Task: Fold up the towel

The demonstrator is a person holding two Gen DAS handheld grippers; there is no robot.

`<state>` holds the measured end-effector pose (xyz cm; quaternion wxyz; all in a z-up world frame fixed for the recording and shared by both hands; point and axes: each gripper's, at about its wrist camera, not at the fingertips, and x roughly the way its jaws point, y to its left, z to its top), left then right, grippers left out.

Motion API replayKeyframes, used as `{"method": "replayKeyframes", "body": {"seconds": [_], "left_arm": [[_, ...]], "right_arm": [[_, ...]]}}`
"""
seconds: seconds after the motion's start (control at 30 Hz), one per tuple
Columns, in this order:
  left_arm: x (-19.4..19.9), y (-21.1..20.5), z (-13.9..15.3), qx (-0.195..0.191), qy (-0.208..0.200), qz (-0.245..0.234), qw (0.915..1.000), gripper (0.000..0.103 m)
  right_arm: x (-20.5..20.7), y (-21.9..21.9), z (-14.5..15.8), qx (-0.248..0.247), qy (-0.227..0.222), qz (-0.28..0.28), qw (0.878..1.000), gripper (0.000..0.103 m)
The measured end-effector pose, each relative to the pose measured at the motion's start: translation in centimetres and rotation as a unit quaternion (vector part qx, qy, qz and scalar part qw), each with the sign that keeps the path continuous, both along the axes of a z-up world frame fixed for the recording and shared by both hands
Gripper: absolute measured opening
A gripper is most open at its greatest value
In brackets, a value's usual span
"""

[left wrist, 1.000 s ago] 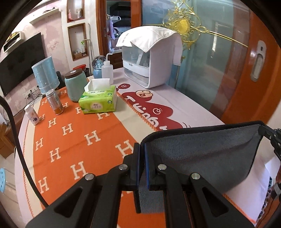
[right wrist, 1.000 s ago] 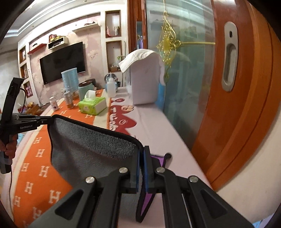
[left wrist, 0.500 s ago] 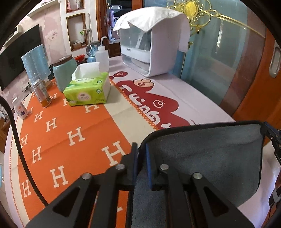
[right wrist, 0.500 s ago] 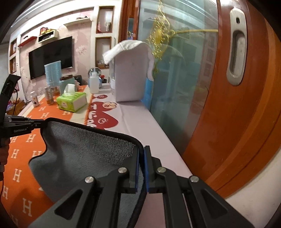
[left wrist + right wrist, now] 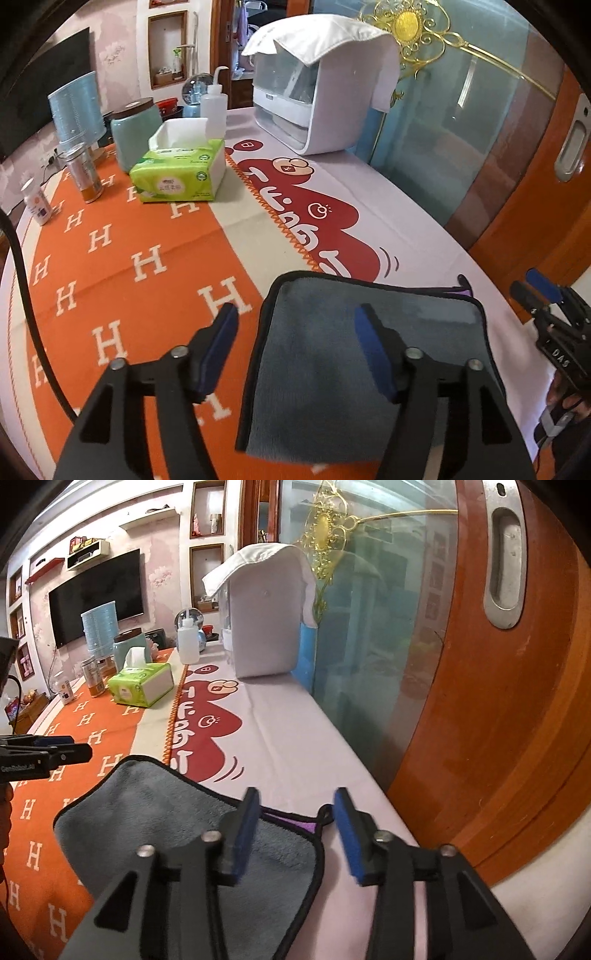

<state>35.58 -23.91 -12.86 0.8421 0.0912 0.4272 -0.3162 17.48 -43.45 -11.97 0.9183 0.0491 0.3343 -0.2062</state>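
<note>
Tablecloth under folded towel; left gripper and right gripper spread wide, empty.

Towel grey, plush, black piped edge, purple sliver showing under its far edge. Counter cover: orange cloth with white H pattern on left side, cream band, orange zigzag stitch, then pale lilac with dark red cartoon print. Left claw black, blue pads. Right claw the same colours. Tissue pack lime green and white. Jar pale teal, brown lid. Appliance white at the far edge.
</note>
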Motion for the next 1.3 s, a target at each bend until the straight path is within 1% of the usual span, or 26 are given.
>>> {"method": "replayKeyframes", "body": {"seconds": [0.03,0.07,0.1,0.2,0.27,0.33,0.43,0.53,0.6,0.7,0.77,0.93,1.03,1.13,1.2,1.3], "left_arm": [[-0.3,0.3,0.3,0.000,0.000,0.002,1.0000,0.070],[-0.8,0.8,0.8,0.003,-0.002,0.007,1.0000,0.071],[-1.3,1.3,1.2,0.004,-0.005,0.013,0.9999,0.071],[-2.8,3.2,2.5,0.000,-0.006,0.032,0.9995,0.072],[-4.0,4.6,3.6,-0.005,-0.004,0.045,0.9990,0.078],[-5.3,5.9,4.6,-0.007,-0.012,0.057,0.9983,0.082],[-7.6,8.0,6.4,-0.007,-0.027,0.070,0.9971,0.083],[-10.1,10.3,8.2,-0.010,-0.041,0.086,0.9954,0.087],[-11.7,11.8,9.4,-0.011,-0.050,0.096,0.9940,0.090],[-14.4,14.1,11.3,-0.015,-0.068,0.113,0.9911,0.094],[-16.3,15.8,12.6,-0.017,-0.077,0.127,0.9888,0.095],[-20.9,19.5,14.3,-0.003,-0.092,0.156,0.9835,0.095],[-23.4,21.5,14.7,0.000,-0.089,0.173,0.9809,0.095],[-25.9,22.9,15.1,-0.005,-0.090,0.191,0.9775,0.095],[-27.8,23.8,15.3,-0.003,-0.093,0.210,0.9733,0.095],[-30.0,24.5,15.3,-0.004,-0.092,0.228,0.9692,0.095]], "right_arm": [[-0.2,0.3,0.2,0.000,0.000,0.002,1.000,0.054],[-0.2,0.4,0.2,0.000,0.000,0.002,1.000,0.059],[-0.4,0.7,0.5,0.001,-0.001,-0.001,1.000,0.063],[-1.0,1.2,1.1,0.008,-0.004,-0.010,1.000,0.070],[-1.5,1.7,1.7,0.014,-0.007,-0.013,1.000,0.072],[-2.2,2.3,2.2,0.022,-0.008,-0.009,1.000,0.073],[-3.4,3.4,3.2,0.030,-0.006,-0.010,0.999,0.076],[-5.1,4.7,4.3,0.038,-0.014,-0.007,0.999,0.083],[-6.5,5.8,5.3,0.036,-0.022,-0.006,0.999,0.088],[-8.7,7.4,6.7,0.034,-0.035,-0.002,0.999,0.094],[-10.3,8.6,7.7,0.034,-0.045,0.001,0.998,0.095],[-13.7,10.9,9.3,0.049,-0.056,0.006,0.997,0.099],[-15.5,12.7,9.9,0.038,-0.048,0.006,0.998,0.101],[-16.9,13.8,10.1,0.044,-0.043,0.022,0.998,0.101],[-17.7,14.6,10.0,0.048,-0.033,0.034,0.998,0.102],[-18.7,15.1,9.7,0.064,-0.019,0.048,0.997,0.102]]}}
